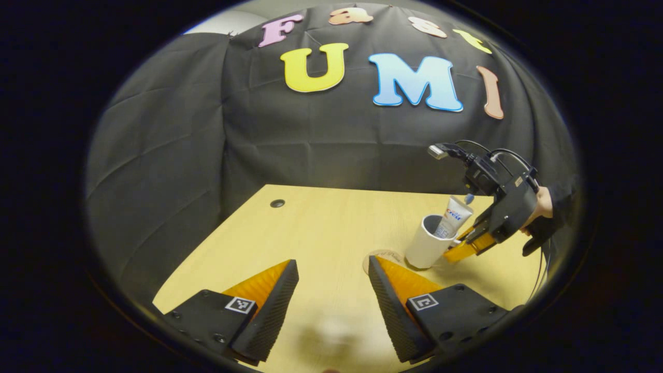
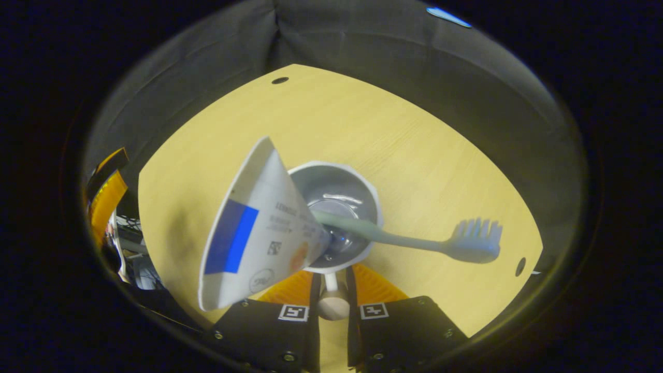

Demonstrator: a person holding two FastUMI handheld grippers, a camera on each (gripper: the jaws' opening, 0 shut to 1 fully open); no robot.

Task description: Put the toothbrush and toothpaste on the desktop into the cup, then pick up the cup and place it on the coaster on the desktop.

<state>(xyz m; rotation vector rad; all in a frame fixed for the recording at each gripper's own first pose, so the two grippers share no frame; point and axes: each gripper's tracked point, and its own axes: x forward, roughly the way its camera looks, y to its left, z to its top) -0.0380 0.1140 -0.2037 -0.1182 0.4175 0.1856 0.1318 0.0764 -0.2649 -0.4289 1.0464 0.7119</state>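
Pale wood desktop [image 1: 321, 228] fills the lower half of the left gripper view, backed by black cloth; the left gripper [image 1: 331, 290] sits at six o'clock with its two orange-and-black fingers [image 1: 272, 305] spread well apart and nothing between them; a round coaster [image 1: 387, 255] lies on the wood just past the tip of the finger on that view's right, partly hidden by it; the white cup [image 1: 427, 243] stands upright at about four o'clock, just beside the coaster and not on it; the toothpaste [image 1: 453, 216] rises out of the cup's mouth, leaning toward three o'clock, with the blue tip of the toothbrush [image 1: 469, 198] showing just above it; the right gripper [image 1: 469, 247], held by a hand [image 1: 543, 203] at three o'clock, reaches the cup's side with its orange fingers low against it.

From the right gripper view, looking down into the cup [image 2: 334, 186], the right gripper [image 2: 332, 298] at six o'clock has its fingers [image 2: 290, 287] drawn close on either side of the cup's handle [image 2: 333, 305], clamped on it; the toothpaste [image 2: 259, 233] leans out of the cup toward eight o'clock, its wide crimped end nearest the camera; the toothbrush [image 2: 404, 239] lies across the rim, bristle head pointing to three o'clock; the desktop [image 2: 414, 145] spreads beneath; the left gripper [image 2: 106, 199] shows at nine o'clock.
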